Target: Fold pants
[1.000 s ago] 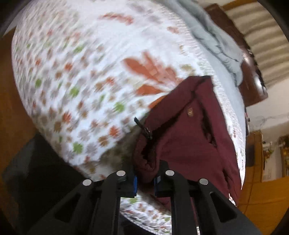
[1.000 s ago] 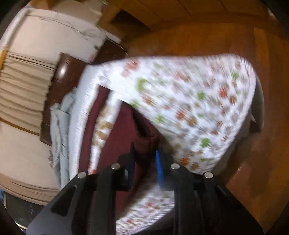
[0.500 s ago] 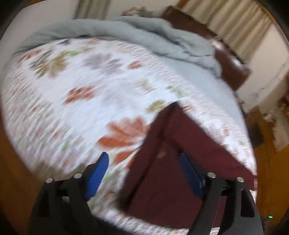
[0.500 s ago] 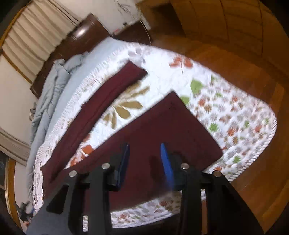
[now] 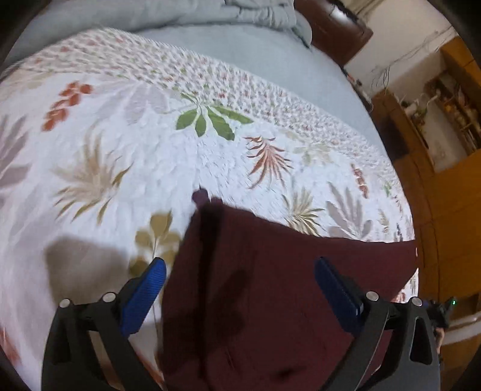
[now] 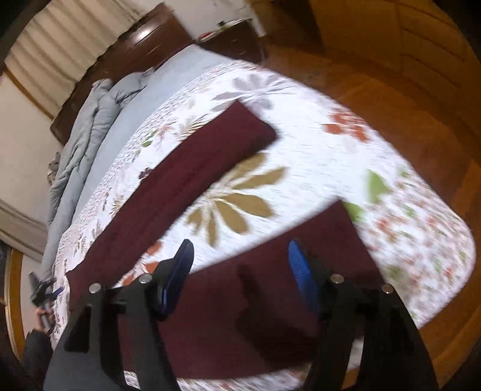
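Observation:
Dark maroon pants [image 6: 186,183] lie spread flat on a floral quilt [image 6: 315,168]. In the right wrist view one leg runs to the far side and the other leg [image 6: 270,300] lies near, under my right gripper [image 6: 239,258], which is open and empty above it. In the left wrist view the pants [image 5: 270,285] fill the lower middle. My left gripper [image 5: 239,270] is wide open and empty above them, not touching.
A rumpled grey-blue duvet [image 5: 186,15] lies at the head of the bed by a dark wooden headboard [image 6: 144,39]. Wooden floor [image 6: 390,75] surrounds the bed. Wooden cabinets [image 5: 445,168] stand to the right. The left gripper also shows in the right wrist view [image 6: 42,293].
One second ago both grippers were shut on the maroon fabric. They have since let go, opened and lifted away, and the pants now lie flat on the quilt.

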Motion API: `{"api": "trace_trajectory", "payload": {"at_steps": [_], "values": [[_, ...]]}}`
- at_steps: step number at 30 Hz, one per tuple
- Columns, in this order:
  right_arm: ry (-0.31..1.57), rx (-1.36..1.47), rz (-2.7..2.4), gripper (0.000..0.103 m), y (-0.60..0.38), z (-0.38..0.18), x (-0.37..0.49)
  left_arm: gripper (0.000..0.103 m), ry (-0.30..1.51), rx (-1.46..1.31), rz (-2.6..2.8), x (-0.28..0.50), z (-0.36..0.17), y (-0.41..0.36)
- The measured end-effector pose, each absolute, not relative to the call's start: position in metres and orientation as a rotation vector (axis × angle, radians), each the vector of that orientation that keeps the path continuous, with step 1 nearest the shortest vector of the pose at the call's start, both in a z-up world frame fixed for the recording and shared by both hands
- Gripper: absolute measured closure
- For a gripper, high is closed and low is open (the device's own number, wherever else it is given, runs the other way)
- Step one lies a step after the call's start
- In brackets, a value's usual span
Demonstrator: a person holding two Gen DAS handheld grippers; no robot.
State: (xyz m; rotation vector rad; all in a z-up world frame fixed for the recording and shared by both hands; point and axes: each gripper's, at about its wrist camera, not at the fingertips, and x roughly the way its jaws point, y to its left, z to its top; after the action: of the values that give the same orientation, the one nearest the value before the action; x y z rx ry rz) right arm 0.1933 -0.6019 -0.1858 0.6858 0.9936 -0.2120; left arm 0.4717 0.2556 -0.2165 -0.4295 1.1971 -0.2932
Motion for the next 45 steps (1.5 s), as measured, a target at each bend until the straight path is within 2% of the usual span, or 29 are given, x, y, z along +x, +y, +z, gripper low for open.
{"api": "trace_trajectory", "payload": {"at_steps": [6,8,9,10,12,15,21,28,34,40,42,43,44,45], "values": [[1.036,0.667,-0.167,0.037,-0.582,-0.193,0.234,0.004,1.302,-0.371,-0.446,0.508,-0.264,0.244],[1.043,0.652,-0.165,0.037,-0.581,-0.194,0.243,0.007,1.293,-0.341,-0.493,0.507,-0.266,0.24],[1.042,0.651,-0.165,0.037,-0.583,-0.194,0.247,0.021,1.272,-0.335,-0.505,0.507,-0.265,0.241],[1.041,0.651,-0.163,0.037,-0.588,-0.193,0.251,0.051,1.268,-0.329,-0.491,0.507,-0.266,0.245],[1.033,0.647,-0.16,0.037,-0.595,-0.189,0.257,0.064,1.302,-0.388,-0.463,0.51,-0.276,0.257],[1.002,0.658,-0.144,0.033,-0.62,-0.179,0.271,0.073,1.293,-0.385,-0.459,0.505,-0.277,0.257],[1.031,0.632,-0.109,0.03,-0.686,-0.177,0.334,0.075,1.253,-0.415,-0.411,0.499,-0.278,0.258],[1.168,0.517,-0.024,0.032,-0.72,-0.222,0.405,0.074,1.265,-0.435,-0.37,0.501,-0.279,0.256],[1.212,0.514,0.071,0.032,-0.735,-0.251,0.422,0.067,1.274,-0.486,-0.361,0.503,-0.282,0.26],[1.268,0.5,0.267,0.032,-0.725,-0.257,0.424,0.064,1.263,-0.519,-0.34,0.502,-0.284,0.261],[1.277,0.494,0.264,0.037,-0.727,-0.258,0.424,0.067,1.263,-0.509,-0.331,0.502,-0.283,0.26],[1.274,0.511,0.254,0.053,-0.733,-0.257,0.424,0.069,1.264,-0.497,-0.323,0.502,-0.283,0.258],[1.272,0.532,0.256,0.077,-0.738,-0.256,0.423,0.069,1.264,-0.484,-0.31,0.502,-0.281,0.256],[1.265,0.53,0.262,0.077,-0.739,-0.254,0.421,0.072,1.264,-0.47,-0.3,0.502,-0.279,0.254]]}}
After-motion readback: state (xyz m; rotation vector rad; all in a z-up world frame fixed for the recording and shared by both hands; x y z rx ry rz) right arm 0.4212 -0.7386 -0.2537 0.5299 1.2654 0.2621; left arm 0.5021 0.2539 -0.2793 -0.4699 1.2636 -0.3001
